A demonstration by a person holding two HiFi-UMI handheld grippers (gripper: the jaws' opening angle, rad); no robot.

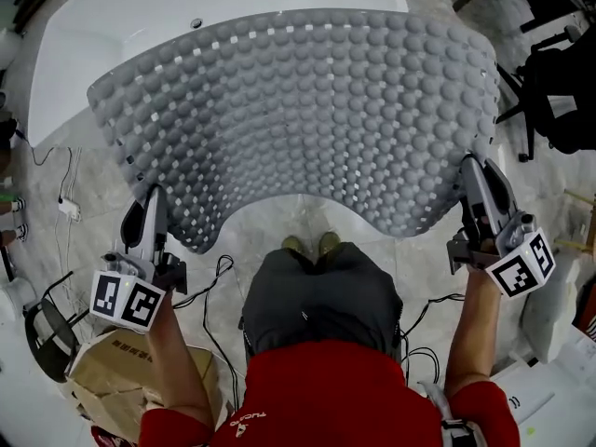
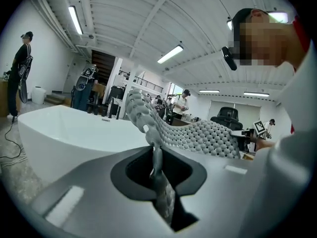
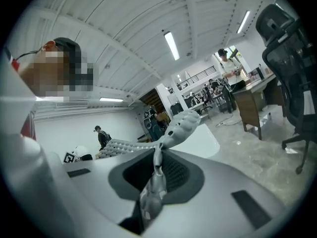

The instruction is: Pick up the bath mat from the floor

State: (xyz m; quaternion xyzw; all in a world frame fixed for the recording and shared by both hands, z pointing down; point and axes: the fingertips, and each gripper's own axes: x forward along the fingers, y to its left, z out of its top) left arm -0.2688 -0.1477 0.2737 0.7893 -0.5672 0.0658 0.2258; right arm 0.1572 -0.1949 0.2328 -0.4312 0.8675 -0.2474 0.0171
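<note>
The head view looks steeply down from above the bath mat (image 1: 298, 119). Each gripper view sits right behind its jaws, looking almost level. All three show the bath mat.

No text can be read; the print on the cardboard box (image 1: 102, 371) and the red shirt (image 1: 326, 399) is too small.

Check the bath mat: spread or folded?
Spread: the bath mat hangs as one sheet between left gripper and right gripper, each clamped on a corner.

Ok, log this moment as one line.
bath mat: held up, spread | left gripper: shut on mat corner | right gripper: shut on mat corner
</note>
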